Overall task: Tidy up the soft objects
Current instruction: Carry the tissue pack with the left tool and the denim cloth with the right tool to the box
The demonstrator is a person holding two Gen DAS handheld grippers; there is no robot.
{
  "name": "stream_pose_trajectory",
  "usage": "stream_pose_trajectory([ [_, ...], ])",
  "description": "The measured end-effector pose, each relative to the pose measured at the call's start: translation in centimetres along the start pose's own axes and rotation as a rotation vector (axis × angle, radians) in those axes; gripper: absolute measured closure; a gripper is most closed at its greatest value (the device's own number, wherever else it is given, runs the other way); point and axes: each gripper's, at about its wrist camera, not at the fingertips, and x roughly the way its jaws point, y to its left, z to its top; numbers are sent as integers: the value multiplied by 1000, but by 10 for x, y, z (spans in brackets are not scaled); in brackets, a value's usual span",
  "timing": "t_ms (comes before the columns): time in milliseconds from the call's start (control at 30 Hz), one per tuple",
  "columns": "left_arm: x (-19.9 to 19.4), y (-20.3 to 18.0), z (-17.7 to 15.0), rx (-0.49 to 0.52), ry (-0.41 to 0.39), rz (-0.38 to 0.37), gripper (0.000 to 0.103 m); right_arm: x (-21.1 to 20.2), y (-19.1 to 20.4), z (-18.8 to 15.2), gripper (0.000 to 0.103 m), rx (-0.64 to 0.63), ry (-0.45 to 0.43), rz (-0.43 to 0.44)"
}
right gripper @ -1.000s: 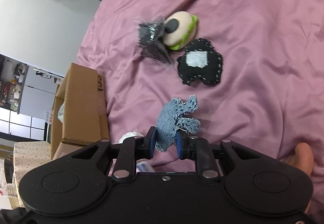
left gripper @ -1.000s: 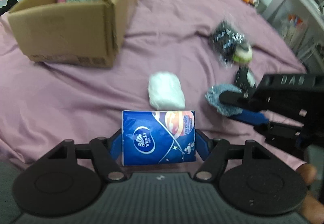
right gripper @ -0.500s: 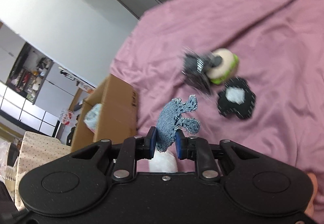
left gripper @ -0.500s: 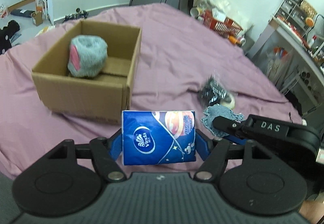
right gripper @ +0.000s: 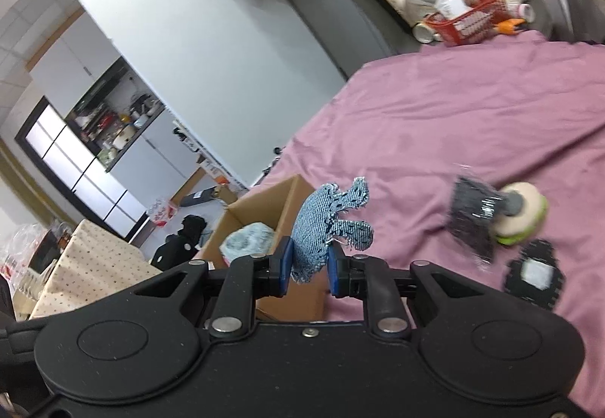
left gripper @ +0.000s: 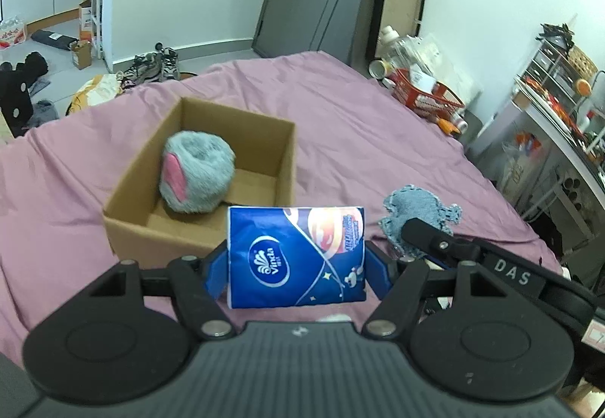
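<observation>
My left gripper (left gripper: 297, 268) is shut on a blue tissue pack (left gripper: 297, 255) and holds it in the air just short of the open cardboard box (left gripper: 151, 225). A grey and pink plush (left gripper: 196, 176) lies in the box. My right gripper (right gripper: 309, 268) is shut on a blue denim toy (right gripper: 325, 217), lifted above the bed; it also shows in the left wrist view (left gripper: 419, 213), to the right of the tissue pack. The box shows in the right wrist view (right gripper: 264, 206), behind the denim toy.
The purple bedsheet (left gripper: 359, 138) covers the bed. A cream and green plush (right gripper: 522, 217), a dark wrapped item (right gripper: 470, 221) and a black patch toy (right gripper: 535, 274) lie on the sheet at the right. A red basket (left gripper: 423, 92) stands at the bed's far edge.
Both grippers have risen from the bed with their objects and moved toward the box. The white packet on the sheet has dropped out of view.
</observation>
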Motion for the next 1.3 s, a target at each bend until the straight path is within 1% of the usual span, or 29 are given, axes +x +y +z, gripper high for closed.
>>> stream_pose_trajectory([
  [200, -1, 19, 23, -4, -23, 15, 33, 28, 26, 8, 83, -55, 9, 56],
  [400, 5, 50, 48, -42, -32, 38, 33, 55, 50, 12, 83, -75, 32, 91],
  [500, 12, 64, 57, -54, -24, 47, 33, 67, 58, 10, 83, -74, 49, 98],
  [667, 28, 82, 68, -86, -9, 41, 33, 81, 68, 6, 83, -82, 70, 113],
  [800, 40, 89, 71, -101, 15, 24, 33, 91, 70, 8, 83, -79, 77, 103],
  [1033, 58, 95, 68, -95, 64, 19, 33, 103, 64, 9, 83, -61, 79, 77],
  [1167, 61, 96, 69, -113, 65, 26, 30, 108, 60, 10, 83, -45, 81, 67],
  [1300, 56, 100, 72, -137, 49, 11, 26, 113, 56, 12, 83, -37, 89, 64],
])
